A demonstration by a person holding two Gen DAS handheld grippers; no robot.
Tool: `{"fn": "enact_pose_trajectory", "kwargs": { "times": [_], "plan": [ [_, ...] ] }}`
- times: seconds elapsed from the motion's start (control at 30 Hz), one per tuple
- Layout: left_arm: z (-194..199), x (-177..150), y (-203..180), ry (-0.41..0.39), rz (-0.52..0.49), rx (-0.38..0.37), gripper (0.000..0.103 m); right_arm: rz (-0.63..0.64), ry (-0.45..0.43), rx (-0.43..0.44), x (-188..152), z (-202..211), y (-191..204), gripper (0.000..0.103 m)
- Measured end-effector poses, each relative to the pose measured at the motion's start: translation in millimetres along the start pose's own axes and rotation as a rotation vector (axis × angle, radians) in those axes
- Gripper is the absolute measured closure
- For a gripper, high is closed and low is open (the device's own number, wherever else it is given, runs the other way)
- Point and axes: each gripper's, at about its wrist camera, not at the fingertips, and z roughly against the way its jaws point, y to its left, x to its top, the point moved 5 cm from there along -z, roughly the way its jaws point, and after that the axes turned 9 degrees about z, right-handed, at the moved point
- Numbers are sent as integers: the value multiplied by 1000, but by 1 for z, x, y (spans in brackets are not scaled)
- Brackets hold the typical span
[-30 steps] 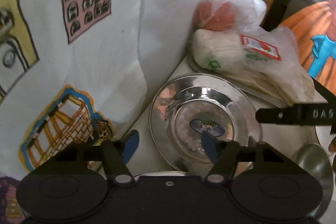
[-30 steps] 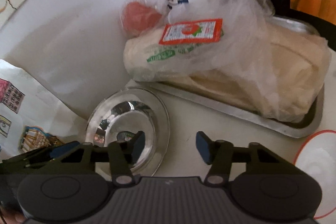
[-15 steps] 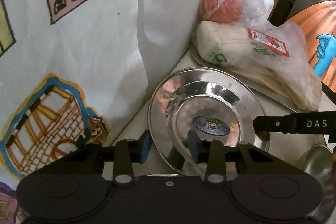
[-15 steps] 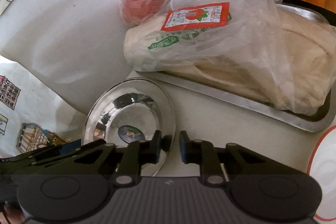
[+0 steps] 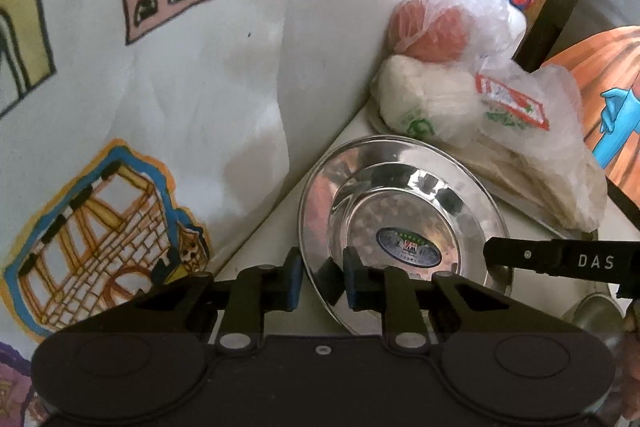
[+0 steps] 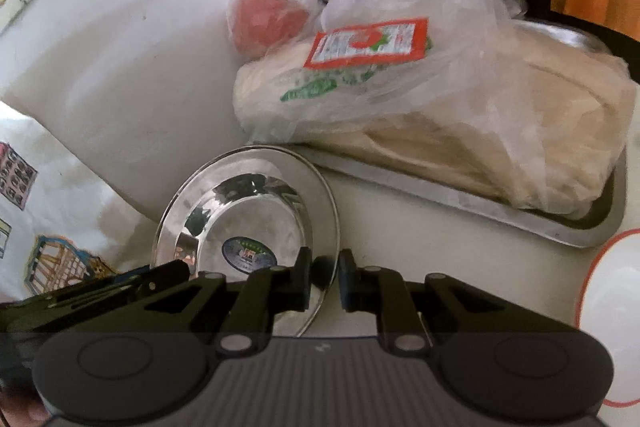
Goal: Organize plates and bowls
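Left wrist view shows the left tool (image 5: pixel 319 278) just closing on the near rim of the shiny plate (image 5: pixel 400 227) on the desk (image 6: pixel 420 227), the right tool (image 6: pixel 323 281) pinching its other edge, so next both should probably lift together, level and slow.

I count one steel plate (image 5: pixel 400 195), one metal tray (image 6: pixel 480 203), two plastic bags (image 6: pixel 460 115) of food, one white red-rimmed plate (image 6: pixel 612 327), and two hand-held grippers (image 5: pixel 320 279) on my feeds.
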Motion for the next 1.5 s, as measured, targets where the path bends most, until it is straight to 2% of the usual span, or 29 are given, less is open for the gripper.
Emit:
{"fn": "enact_pose_trajectory", "kwargs": {
  "times": [0.37,0.57,0.8,1.1,1.3,1.5],
  "plan": [
    [44,6,-17,-91,1,-56,81,0,-117,-7,8,49,5,87],
    [77,0,-16,-133,-2,-67,81,53,-158,-24,0,78,30,87],
    [123,-20,7,-152,10,-72,81,105,-157,-2,-19,103,65,86],
    [155,-57,40,-150,1,-38,80,143,-128,18,-62,106,104,86],
    [150,-79,59,-121,4,-11,80,140,-99,8,-88,88,116,85],
    [141,-90,65,-136,-42,46,80,162,-79,-27,-102,71,122,83]
  ]
}}
